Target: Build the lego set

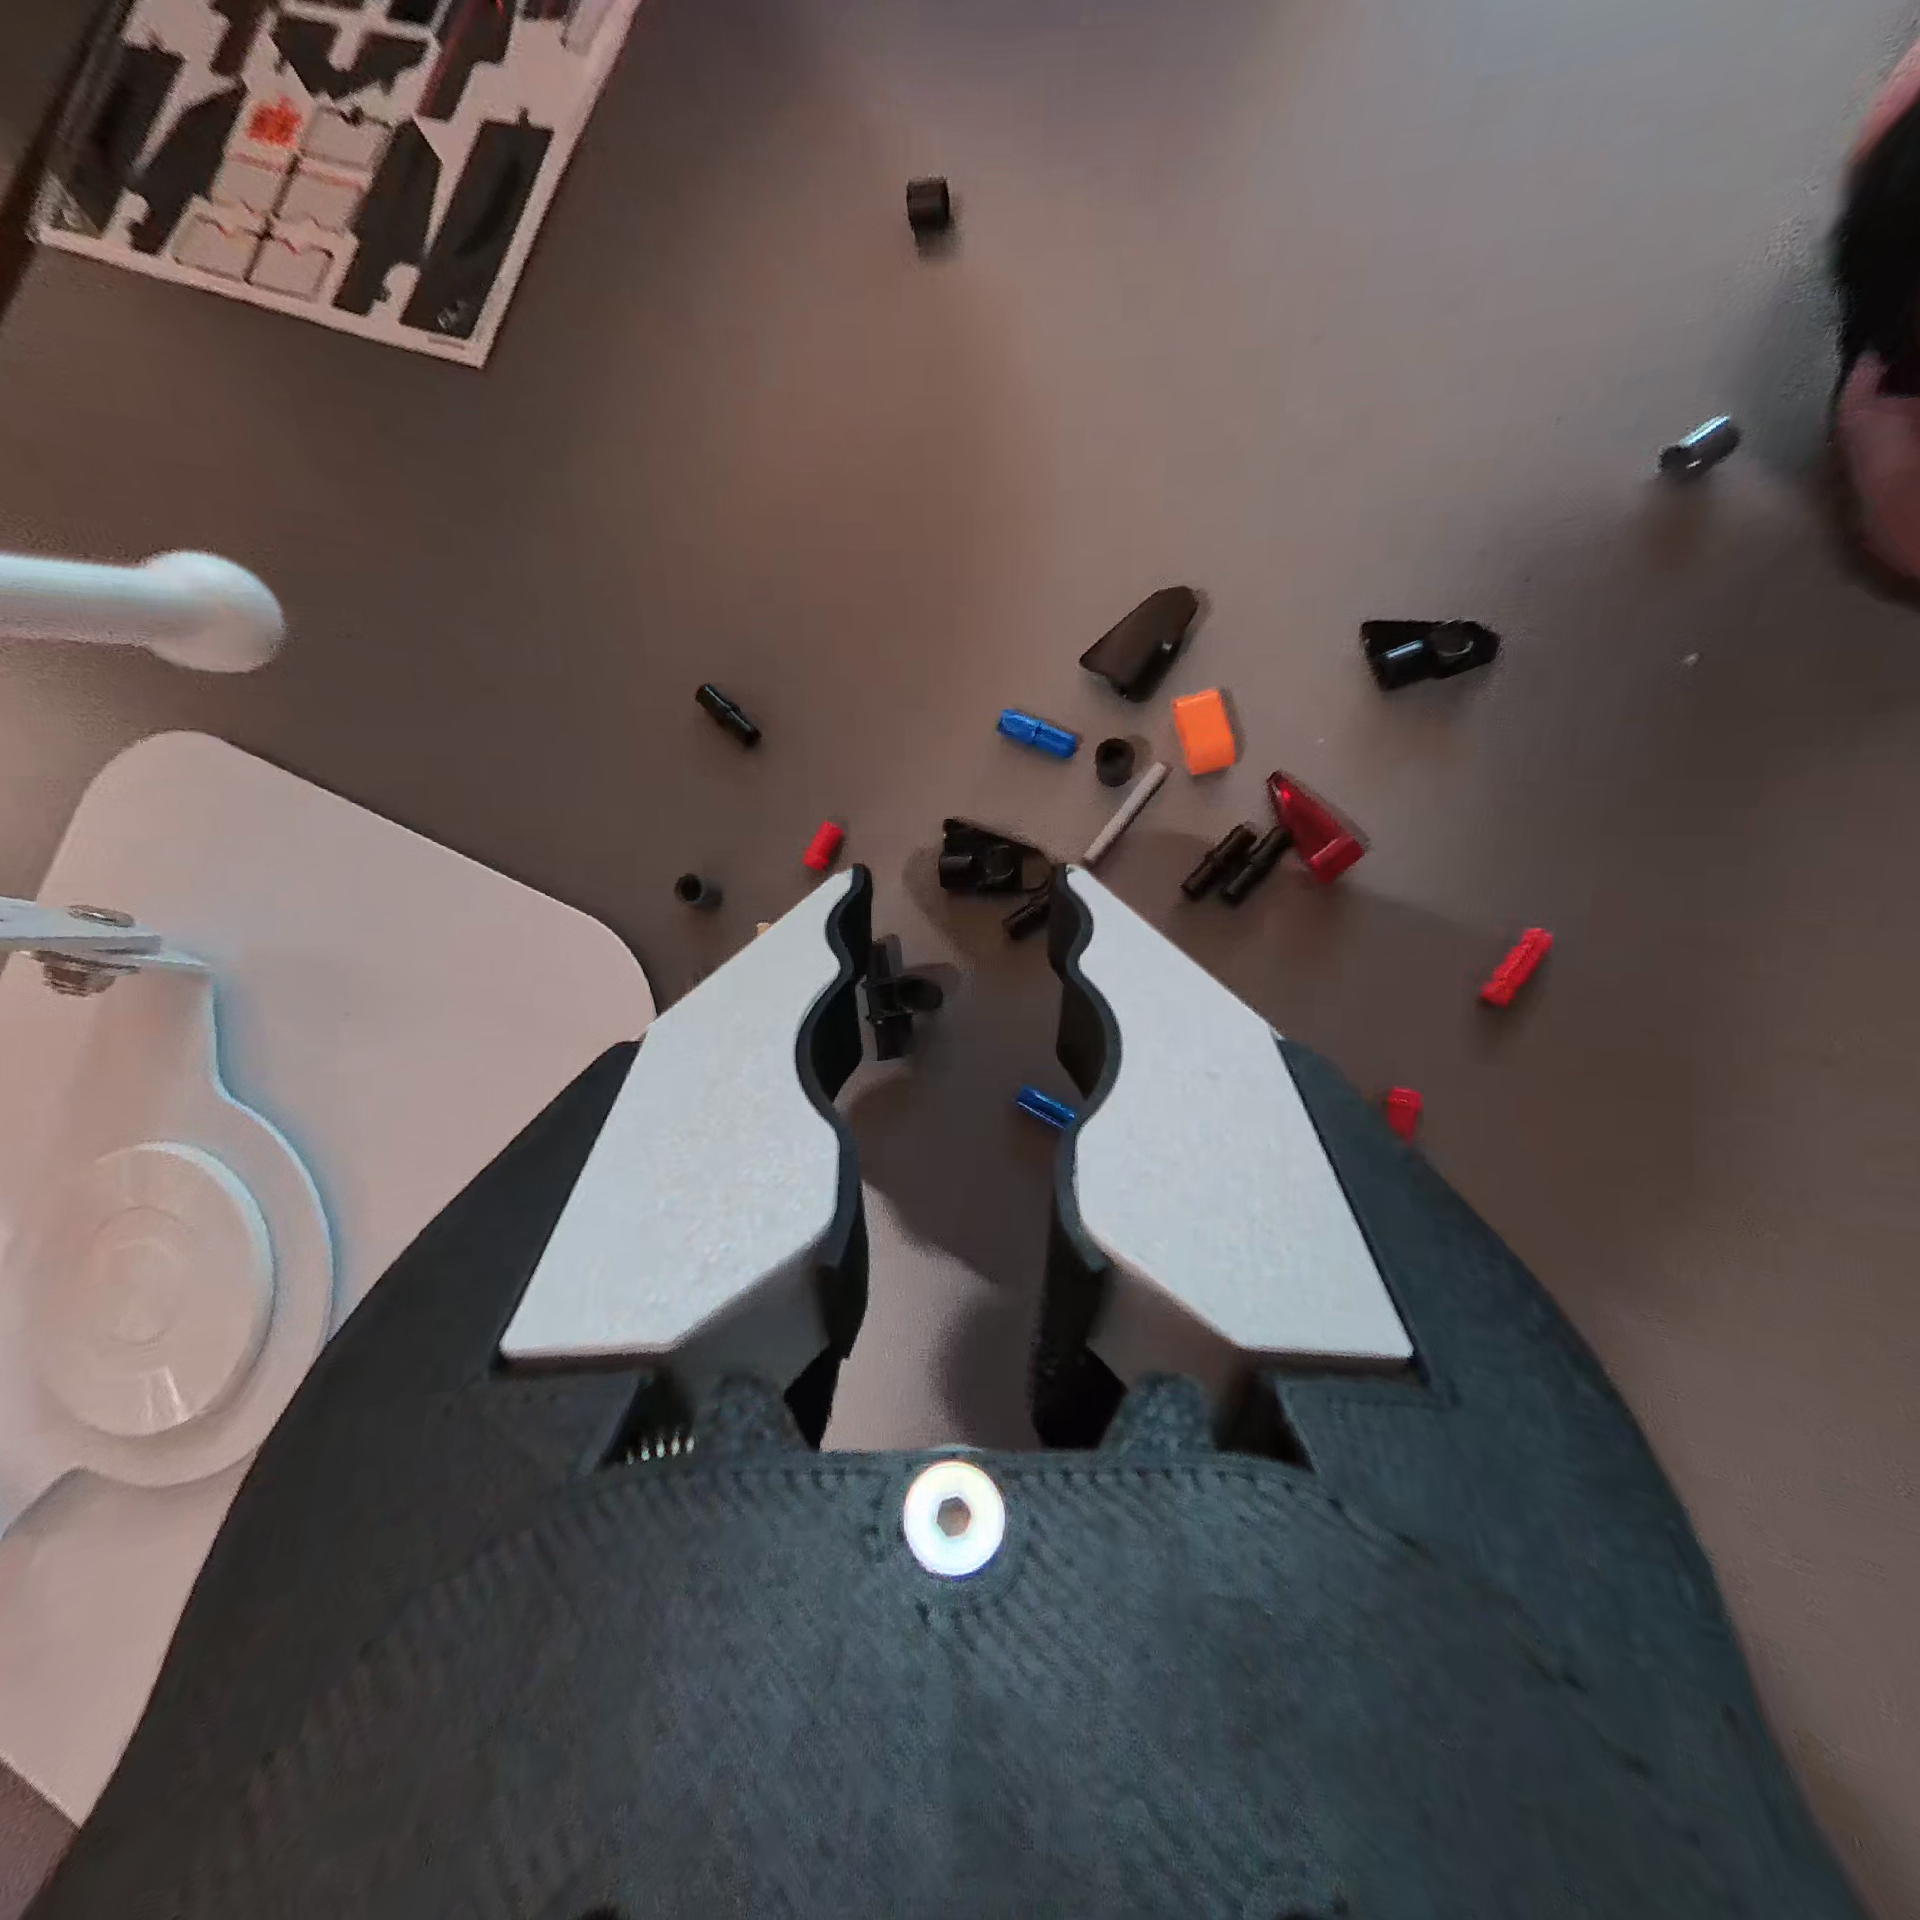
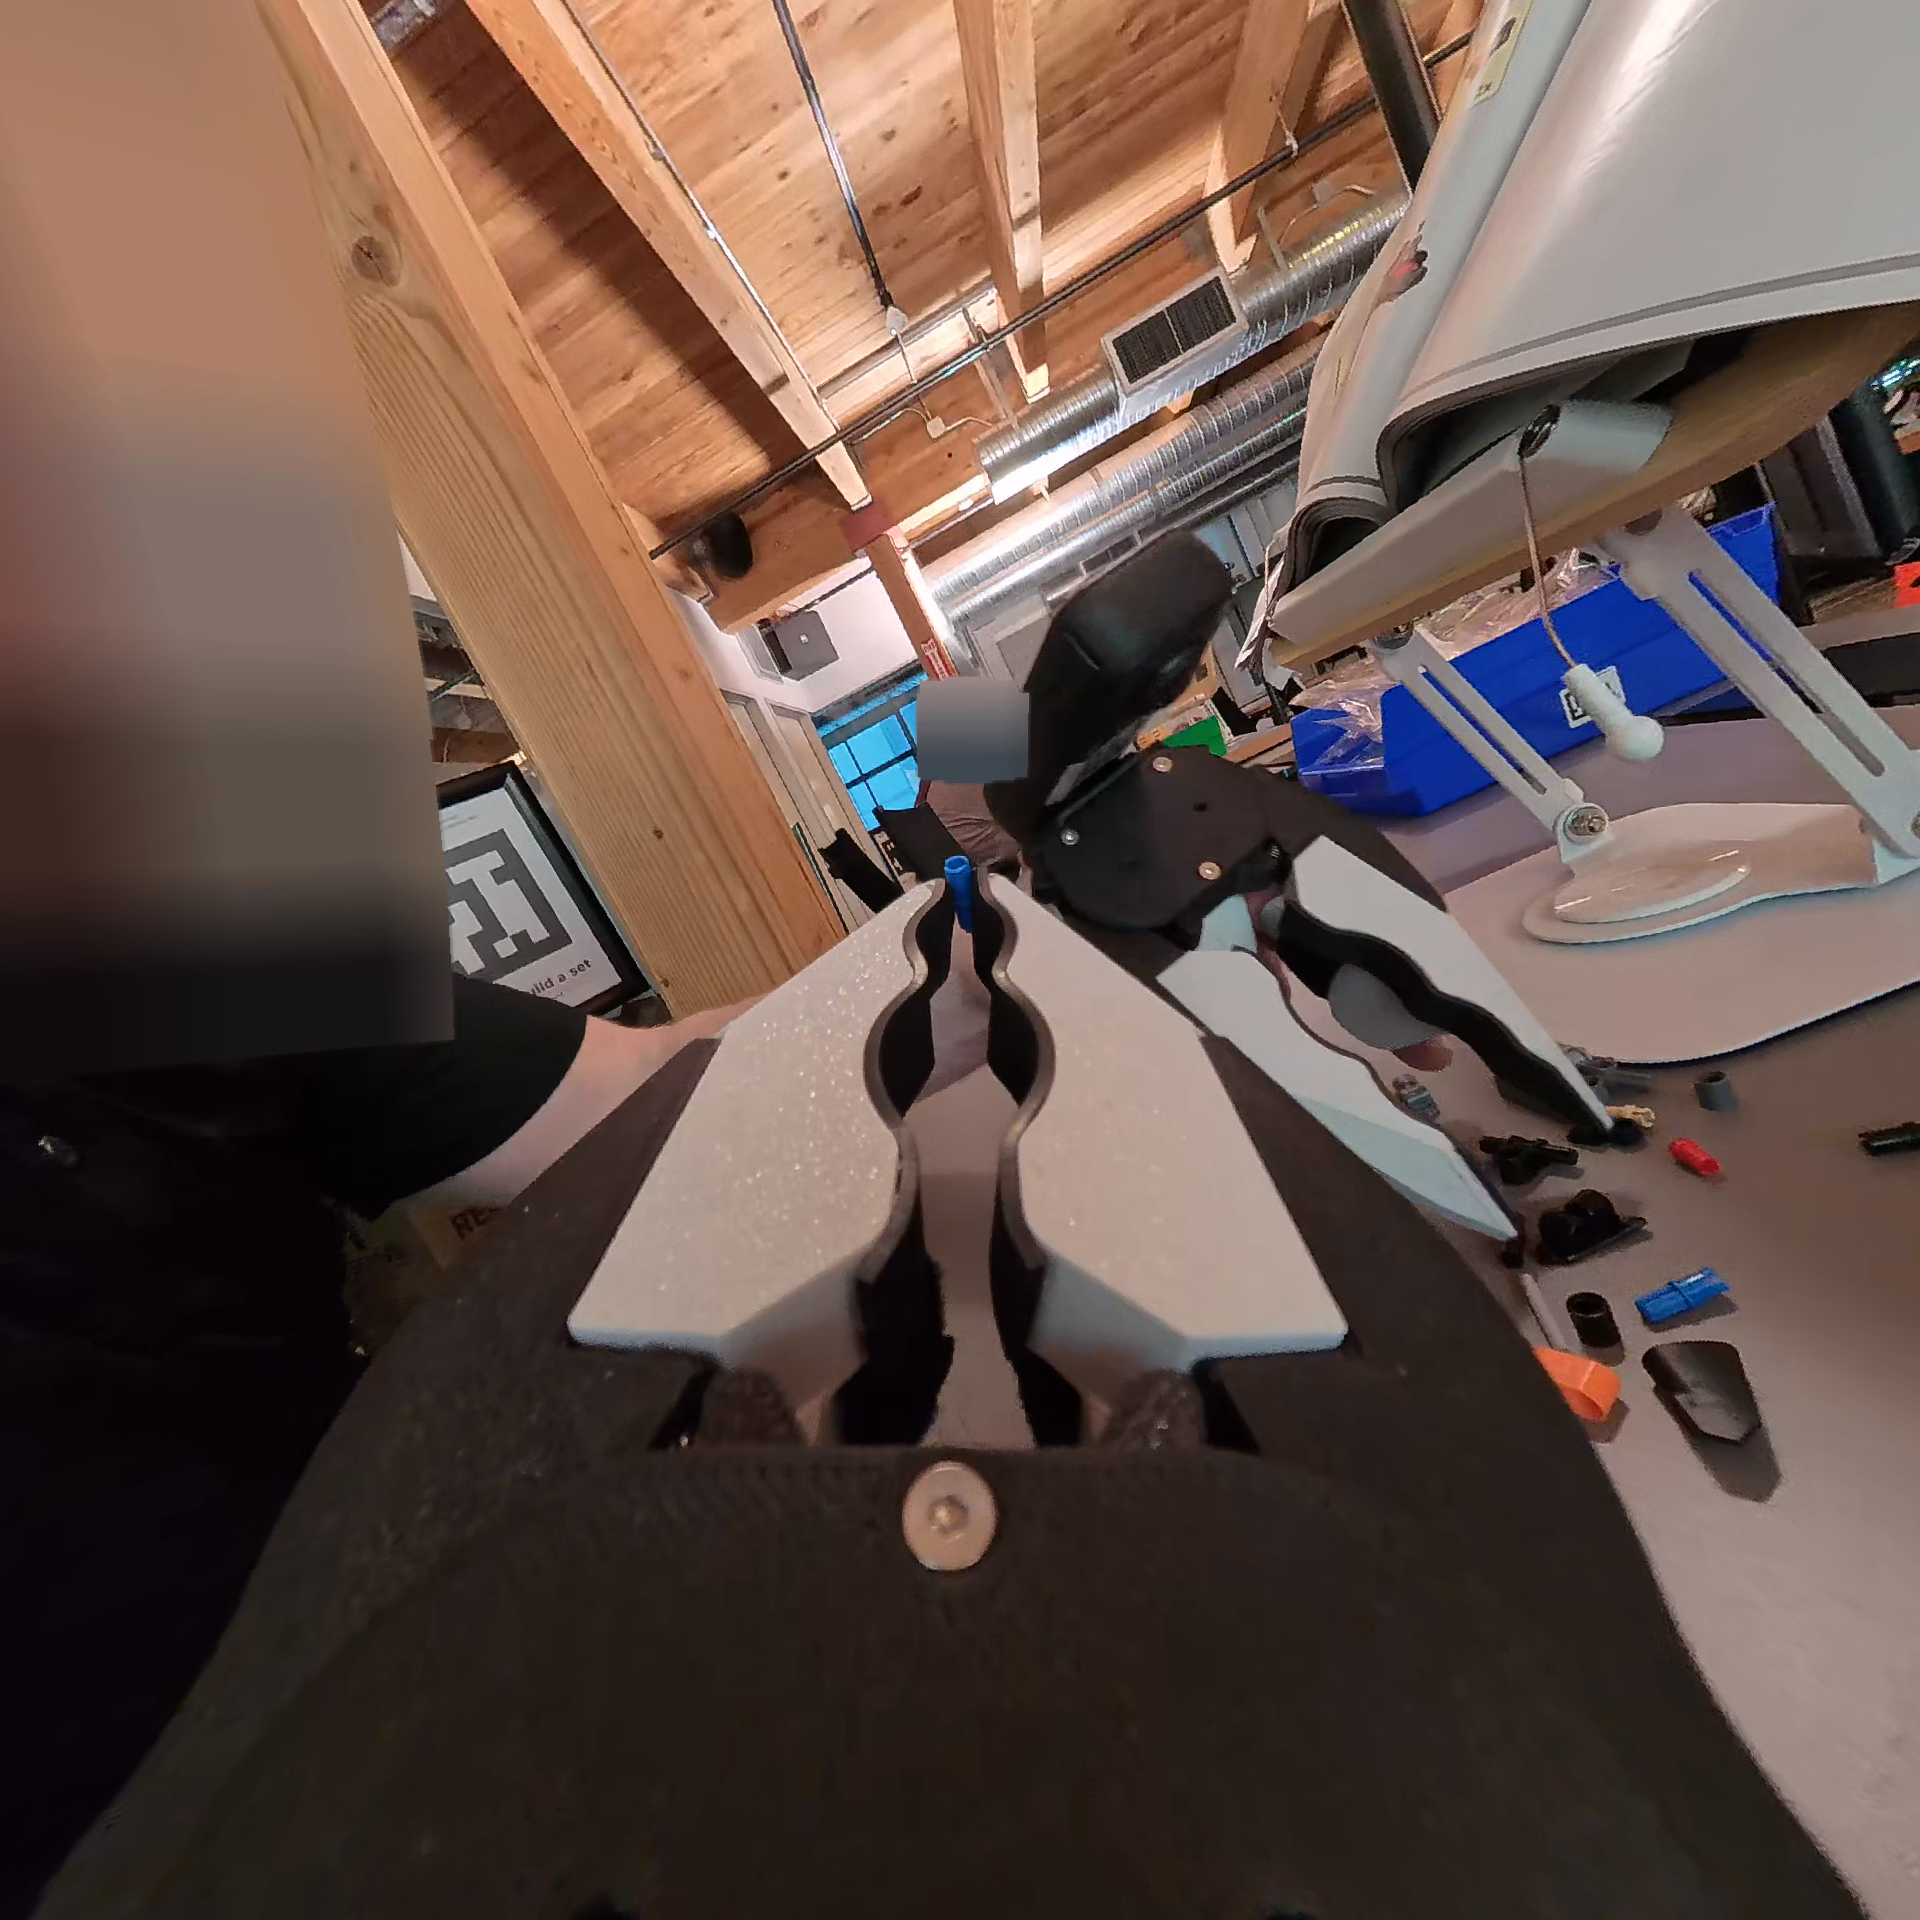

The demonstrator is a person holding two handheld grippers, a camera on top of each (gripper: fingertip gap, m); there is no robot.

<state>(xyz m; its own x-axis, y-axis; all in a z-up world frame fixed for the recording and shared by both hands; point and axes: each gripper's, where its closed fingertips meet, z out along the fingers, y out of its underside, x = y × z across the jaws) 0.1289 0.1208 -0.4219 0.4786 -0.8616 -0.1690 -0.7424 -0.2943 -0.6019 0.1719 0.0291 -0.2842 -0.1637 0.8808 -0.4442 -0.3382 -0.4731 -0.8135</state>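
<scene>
My left gripper [image 1: 961, 885] is open and points down at the grey table [image 1: 1143, 312]. Its tips stand just above a black Lego piece [image 1: 982, 857]. A small black connector [image 1: 894, 992] lies between the fingers, against the left one. Loose parts are scattered ahead: a blue pin [image 1: 1037, 734], an orange piece [image 1: 1205, 731], a red translucent piece [image 1: 1311, 826] and a black curved panel [image 1: 1143, 639]. My right gripper [image 2: 961, 906] is raised off the table, tilted up, and shut on a blue pin [image 2: 958, 891]. The left gripper [image 2: 1553, 1179] also shows in the right wrist view, low over the parts.
A sticker sheet [image 1: 312, 156] lies at the far left. A white stand base [image 1: 260, 1039] sits at the left; in the right wrist view the stand [image 2: 1662, 883] carries an open booklet [image 2: 1610, 208]. Red pins [image 1: 1517, 966], a grey pin [image 1: 1699, 447] and a black bush [image 1: 928, 201] lie apart. A person's arm [image 2: 582, 1081] shows. The orange piece [image 1: 1205, 731] sits 4 cm or so from the ends of my left fingers.
</scene>
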